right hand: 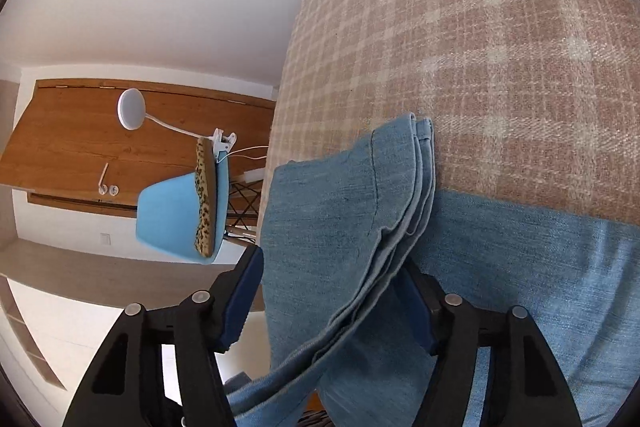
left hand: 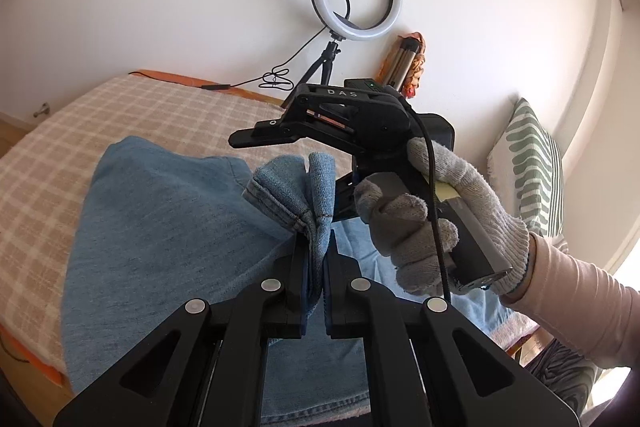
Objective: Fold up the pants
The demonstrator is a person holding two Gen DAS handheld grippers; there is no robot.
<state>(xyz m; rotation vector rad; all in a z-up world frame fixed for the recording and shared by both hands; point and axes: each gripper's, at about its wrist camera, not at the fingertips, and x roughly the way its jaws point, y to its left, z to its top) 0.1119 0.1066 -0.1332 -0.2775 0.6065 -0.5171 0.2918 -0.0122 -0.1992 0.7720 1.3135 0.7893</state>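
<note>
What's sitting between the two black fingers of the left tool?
A bunched hem of the blue jeans, pinched between the left tool's fingers; the left wrist view shows it.

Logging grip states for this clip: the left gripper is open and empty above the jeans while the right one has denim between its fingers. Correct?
Not quite. The left gripper is shut on the jeans, pinching a bunched hem, as the left wrist view shows. The right gripper does have denim between its fingers, though they stand wide apart.

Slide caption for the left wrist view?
Left hand-held gripper clamps jeans hem above plaid bed; gloved hand alongside.
</note>
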